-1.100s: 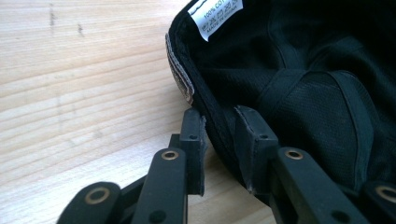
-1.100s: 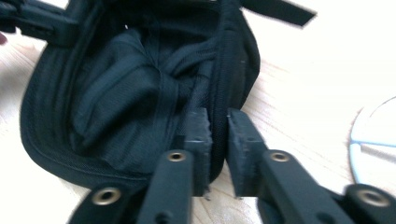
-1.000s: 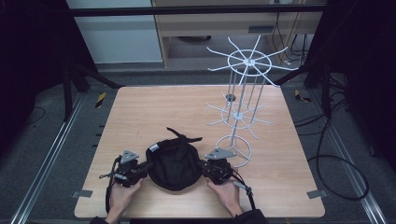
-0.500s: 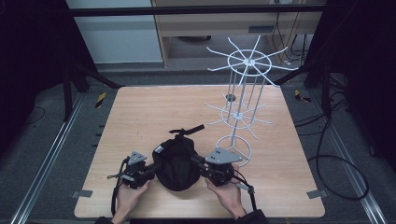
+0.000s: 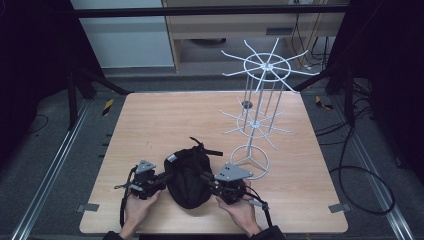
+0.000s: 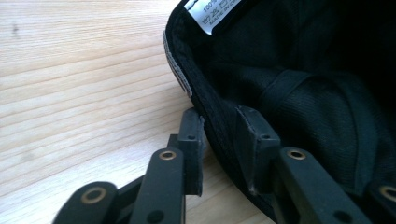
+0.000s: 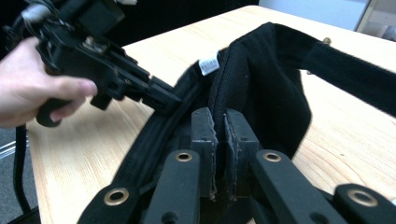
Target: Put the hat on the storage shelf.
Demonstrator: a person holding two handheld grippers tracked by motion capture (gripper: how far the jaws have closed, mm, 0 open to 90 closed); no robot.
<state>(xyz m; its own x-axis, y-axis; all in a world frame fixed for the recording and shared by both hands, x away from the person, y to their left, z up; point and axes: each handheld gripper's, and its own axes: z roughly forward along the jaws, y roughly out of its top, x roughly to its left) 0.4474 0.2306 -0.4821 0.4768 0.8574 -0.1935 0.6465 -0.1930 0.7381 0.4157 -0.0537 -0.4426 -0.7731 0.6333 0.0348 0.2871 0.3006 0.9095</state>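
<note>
- The left hand point(image 5: 136, 207) holds the left gripper point(image 5: 159, 180) at the near edge of the table point(image 5: 150, 125), its jaws pointing right.
- In the left gripper view the left gripper point(image 6: 219, 140) has one jaw outside the cap's rim and one inside, the rim between them; the jaws are narrow and clamped on the fabric.
- The cap point(image 5: 187, 175), black and upside down, lies directly between the two grippers, touching both; a white label point(image 6: 212, 11) sits on its inner band just ahead of the left jaws.
- A strap point(image 5: 205, 148) sticks out from the cap's far side, beyond both grippers.
- The right gripper point(image 5: 209, 181) bites the cap's opposite rim; in the right gripper view its jaws point(image 7: 219, 140) are pressed nearly together with a fold of the band pinched between them.
- That view also shows the left gripper point(image 7: 161, 100) across the cap, on the far rim.
- The right hand point(image 5: 242, 210) holds the right gripper from behind.
- A white wire rack point(image 5: 260, 120) stands just beyond and to the right of the right gripper, its base ring close to it.
</note>
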